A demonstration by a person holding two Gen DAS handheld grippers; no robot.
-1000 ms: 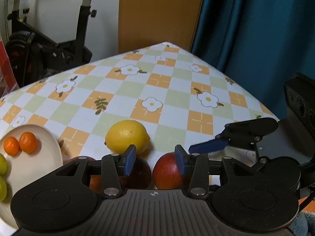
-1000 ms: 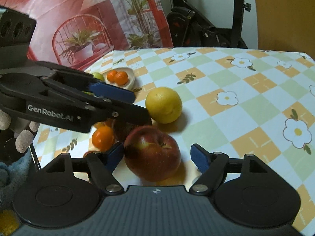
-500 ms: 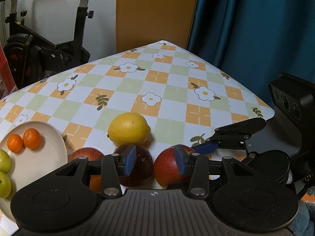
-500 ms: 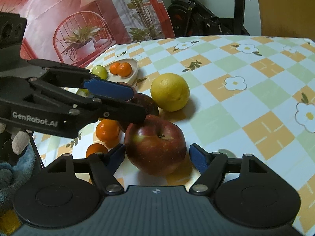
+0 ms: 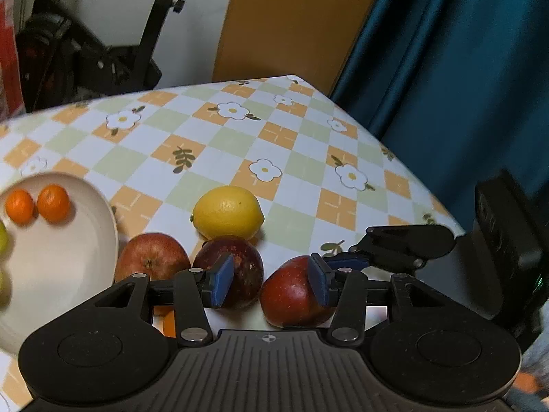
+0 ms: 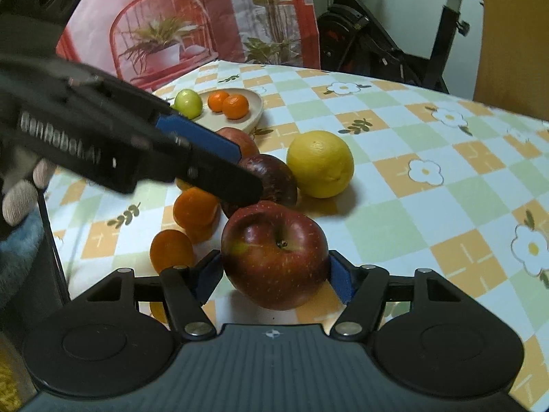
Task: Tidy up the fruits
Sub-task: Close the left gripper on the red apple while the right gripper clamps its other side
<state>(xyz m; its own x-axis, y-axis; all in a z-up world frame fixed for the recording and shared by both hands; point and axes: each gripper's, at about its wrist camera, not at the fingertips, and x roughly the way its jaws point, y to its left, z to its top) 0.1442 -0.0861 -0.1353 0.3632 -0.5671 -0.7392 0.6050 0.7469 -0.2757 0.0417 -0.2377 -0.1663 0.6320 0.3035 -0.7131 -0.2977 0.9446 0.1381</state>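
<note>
Left wrist view: the left claw [image 5: 269, 283] is opening, empty, its pads straddling the gap between a dark, matte apple [image 5: 236, 267] and a glossy red apple [image 5: 291, 295] at lower centre.

Right wrist view: the right claw [image 6: 274, 279] brackets that red apple [image 6: 274, 254], stem up, both pads against its smooth skin on the checked worktop [image 6: 429, 206].

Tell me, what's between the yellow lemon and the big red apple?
The dark purple fruit lies between the lemon and the red apple, seen from the right wrist.
</note>
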